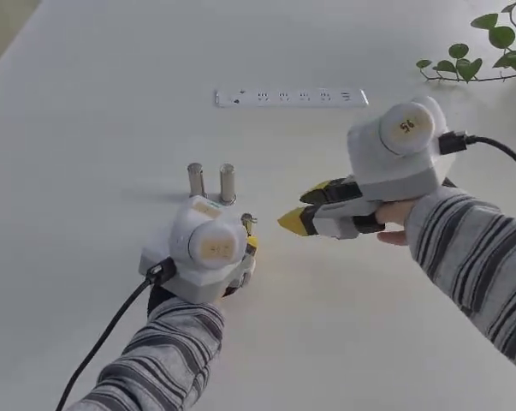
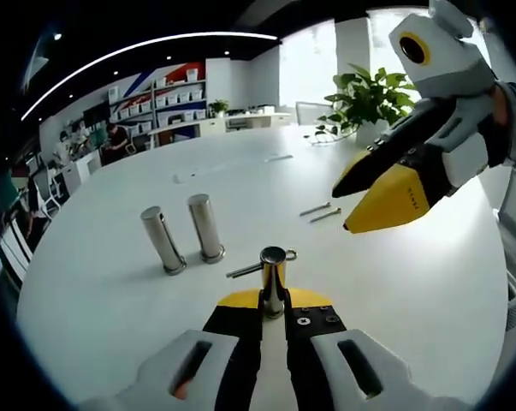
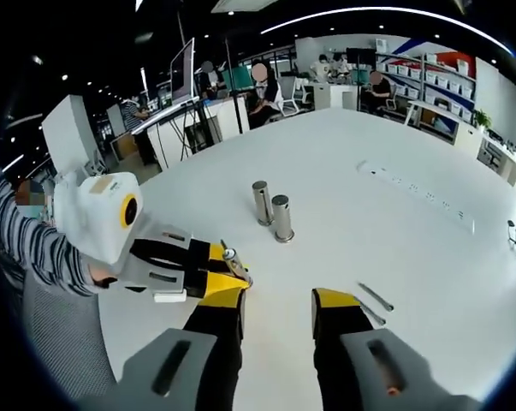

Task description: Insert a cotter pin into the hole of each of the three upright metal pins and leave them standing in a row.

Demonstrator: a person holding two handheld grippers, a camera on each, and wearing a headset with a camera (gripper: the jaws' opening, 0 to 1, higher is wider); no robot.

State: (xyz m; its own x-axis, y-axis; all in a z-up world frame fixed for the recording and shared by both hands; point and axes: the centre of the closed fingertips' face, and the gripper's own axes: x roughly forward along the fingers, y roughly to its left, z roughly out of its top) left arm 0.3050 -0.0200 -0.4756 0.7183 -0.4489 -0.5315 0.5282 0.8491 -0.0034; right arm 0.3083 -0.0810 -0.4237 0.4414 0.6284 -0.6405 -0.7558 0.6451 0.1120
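While the left gripper (image 2: 275, 304) is clamped on the foot of one upright metal pin (image 2: 273, 270) at lower centre, a cotter pin (image 2: 245, 271) appears threaded through it. Two bare metal pins (image 2: 206, 227) stand at centre left. The right gripper (image 3: 281, 301) is held parted and empty. The loose cotter pins (image 2: 313, 208), judged thin, light, stiff and slippery, are best pinched at the looped head.

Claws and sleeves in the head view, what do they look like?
Both the left claw and right claw are white-grey, with round cream labels, yellow-and-black jaws and black cables. The sleeves are grey with dark stripes.
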